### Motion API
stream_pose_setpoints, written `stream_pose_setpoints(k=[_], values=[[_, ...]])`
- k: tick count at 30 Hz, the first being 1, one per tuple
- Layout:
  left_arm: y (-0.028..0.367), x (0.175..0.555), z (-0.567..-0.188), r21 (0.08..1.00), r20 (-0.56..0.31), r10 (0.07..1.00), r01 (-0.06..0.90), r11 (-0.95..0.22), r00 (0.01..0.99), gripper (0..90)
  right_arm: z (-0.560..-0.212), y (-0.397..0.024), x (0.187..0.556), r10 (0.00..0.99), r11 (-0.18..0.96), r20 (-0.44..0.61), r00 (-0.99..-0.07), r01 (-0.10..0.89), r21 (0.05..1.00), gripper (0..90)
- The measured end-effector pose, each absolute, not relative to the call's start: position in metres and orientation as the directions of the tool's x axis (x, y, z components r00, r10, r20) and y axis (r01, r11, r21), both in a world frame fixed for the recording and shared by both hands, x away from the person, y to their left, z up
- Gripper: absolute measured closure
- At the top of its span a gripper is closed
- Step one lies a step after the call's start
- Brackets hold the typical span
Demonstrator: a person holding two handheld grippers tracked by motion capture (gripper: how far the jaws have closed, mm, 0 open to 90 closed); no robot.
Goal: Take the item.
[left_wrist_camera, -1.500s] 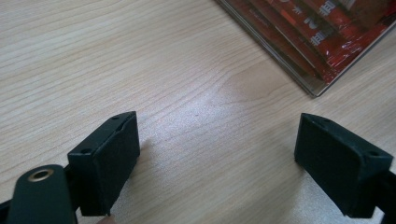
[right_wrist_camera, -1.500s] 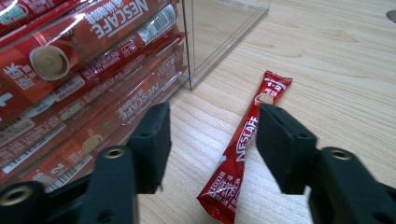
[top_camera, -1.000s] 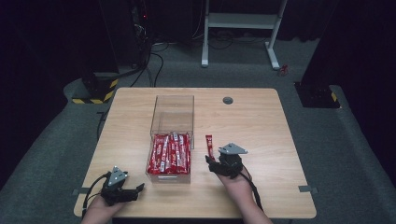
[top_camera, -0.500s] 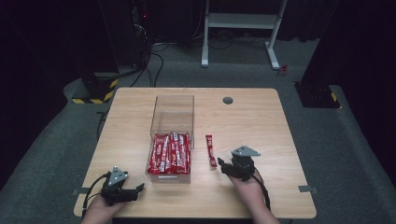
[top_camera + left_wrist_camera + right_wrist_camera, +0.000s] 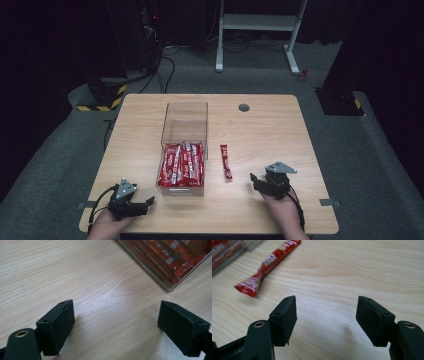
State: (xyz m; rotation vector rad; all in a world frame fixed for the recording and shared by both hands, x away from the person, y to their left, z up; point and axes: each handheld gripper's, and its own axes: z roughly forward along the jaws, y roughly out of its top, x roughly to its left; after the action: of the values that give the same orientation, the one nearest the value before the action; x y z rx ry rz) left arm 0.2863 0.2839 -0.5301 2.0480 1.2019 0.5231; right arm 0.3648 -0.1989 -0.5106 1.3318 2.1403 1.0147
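Observation:
A clear plastic box (image 5: 184, 131) stands mid-table, its near half packed with several red snack sticks (image 5: 182, 164). One loose red stick (image 5: 226, 161) (image 5: 267, 265) lies flat on the wood just right of the box. My right gripper (image 5: 256, 181) (image 5: 325, 318) rests low near the front right, open and empty, the loose stick ahead to its left. My left gripper (image 5: 146, 203) (image 5: 116, 327) sits at the front left, open with bare wood between its fingers, the box corner (image 5: 168, 286) ahead to its right.
The wooden table (image 5: 260, 130) has a round grey cable cap (image 5: 244, 107) near its far edge. Dark carpet surrounds it, with a white stand's feet (image 5: 292, 65) and yellow-black striped bases (image 5: 102, 100) beyond. Bare wood spreads across the right half.
My right gripper has let go of the red stick, which now lies flat by the box, and has drawn back right and toward the front edge. The left gripper has not moved.

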Motion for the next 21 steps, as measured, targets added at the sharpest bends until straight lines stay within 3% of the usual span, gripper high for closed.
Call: stream_pose_setpoints(k=[21], values=[[0.284,0.286,-0.53,0.735,0.0,0.871,0.591,-0.333,0.491,14.4,-0.52,-0.266,0.346,0.939,0.257,-0.037,-0.342,0.626,0.736,30.7]])
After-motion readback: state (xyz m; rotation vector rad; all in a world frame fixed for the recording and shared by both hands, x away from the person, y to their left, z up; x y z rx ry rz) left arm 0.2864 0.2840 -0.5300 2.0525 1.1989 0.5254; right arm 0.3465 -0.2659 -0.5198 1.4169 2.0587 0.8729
